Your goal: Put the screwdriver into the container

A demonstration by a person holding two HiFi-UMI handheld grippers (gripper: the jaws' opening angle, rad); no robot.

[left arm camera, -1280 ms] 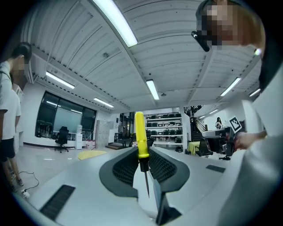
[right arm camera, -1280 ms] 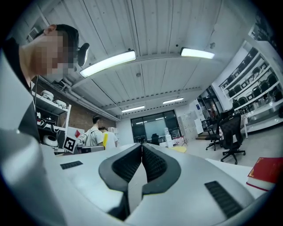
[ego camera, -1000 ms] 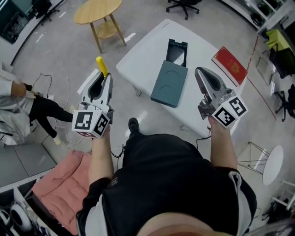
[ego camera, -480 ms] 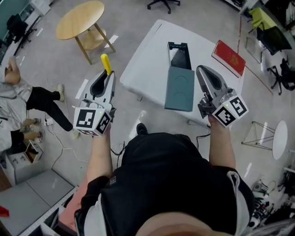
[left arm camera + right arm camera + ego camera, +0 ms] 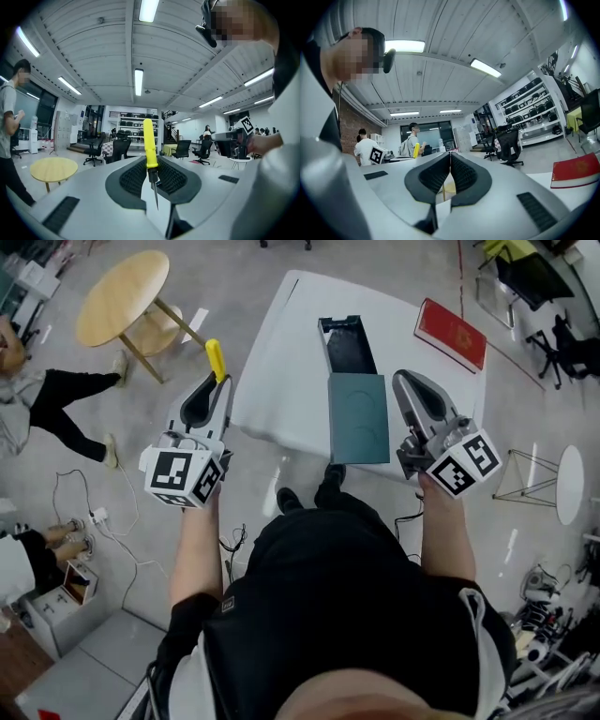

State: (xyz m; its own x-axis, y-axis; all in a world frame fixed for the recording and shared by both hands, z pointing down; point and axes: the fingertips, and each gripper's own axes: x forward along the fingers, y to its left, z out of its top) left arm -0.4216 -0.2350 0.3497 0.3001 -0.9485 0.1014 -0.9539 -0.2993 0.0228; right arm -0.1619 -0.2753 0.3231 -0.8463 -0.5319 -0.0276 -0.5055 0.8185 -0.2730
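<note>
**Left gripper** (image 5: pixel 218 382): jaws shut on the screwdriver (image 5: pixel 215 360). In the left gripper view the ribbed black pads (image 5: pixel 133 177) clamp the tool at its dark collar. The smooth yellow handle (image 5: pixel 149 143) stands up beyond the tips. The thin, pointed metal shaft runs back between the jaws. In the head view the tool is over the floor, just off the table's left edge.

**Right gripper** (image 5: pixel 406 382): jaws pressed together with nothing between them; in the right gripper view the ribbed pads (image 5: pixel 463 174) meet along one seam. It is held above the table's near right part.

**Table** (image 5: pixel 281 362): white, flat and rectangular.

**Container** (image 5: pixel 343 343): black, open-topped rectangular tray, near the table's middle toward the far edge.

**Teal panel** (image 5: pixel 358 418): flat, matt, with a shallow round impression. It abuts the container's near end and reaches the table's near edge.

**Red book** (image 5: pixel 450 334): lies at the far right corner.
</note>
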